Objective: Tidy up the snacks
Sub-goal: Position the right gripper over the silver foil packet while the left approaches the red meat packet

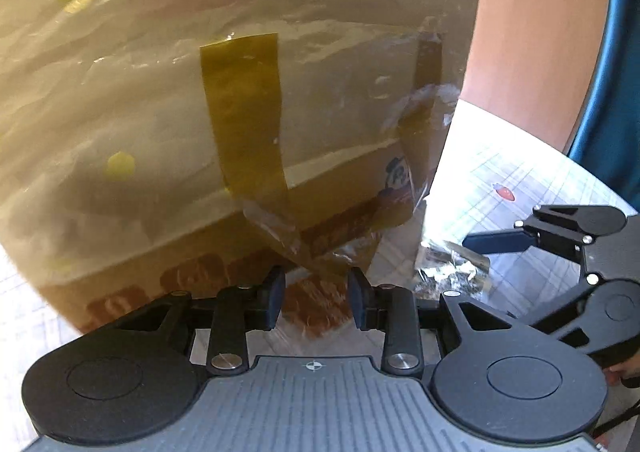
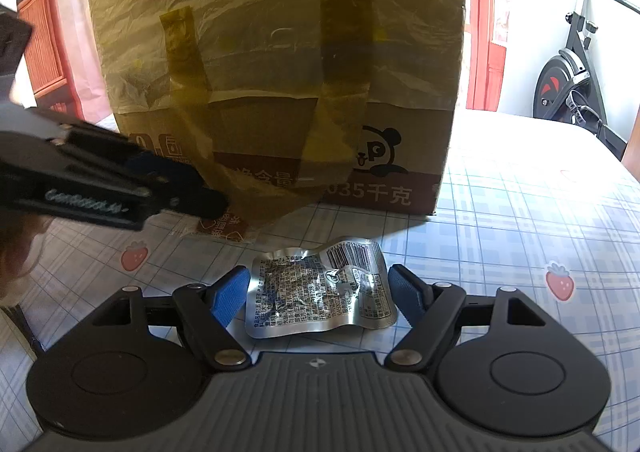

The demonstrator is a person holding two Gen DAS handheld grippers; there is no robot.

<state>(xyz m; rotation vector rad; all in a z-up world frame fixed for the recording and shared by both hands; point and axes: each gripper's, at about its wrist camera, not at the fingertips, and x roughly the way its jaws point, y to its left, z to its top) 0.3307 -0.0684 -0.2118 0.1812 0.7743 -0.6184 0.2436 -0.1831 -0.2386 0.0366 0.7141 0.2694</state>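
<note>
On the table [image 2: 520, 211], which wears a blue-checked cloth printed with strawberries, a cardboard box [image 2: 400, 155] stands upright, its upper part wrapped in crinkled plastic film [image 2: 248, 11] held by strips of yellowish tape [image 2: 344, 39]; a panda drawing and printed characters show along its lower edge. Just in front of the box, apart from it, a silver foil snack packet [image 2: 320, 292] lies flat with its barcode and small print facing up. The right gripper [image 2: 320, 294] sits low over the table with its jaws spread wide, one blue pad on each side of the packet and neither pressing on it. The left gripper [image 1: 316, 302] is up against the lower front of the box, where loose ends of tape and film hang; its jaws stand narrowly apart with a dangling flap of film [image 1: 316, 252] between the fingertips, and whether the pads actually pinch it cannot be told. From the right wrist view the left gripper comes in from the left edge, its tip at the box's bottom corner. An exercise bike [image 2: 572, 63] stands in the background to the right, near red-framed doors.
</note>
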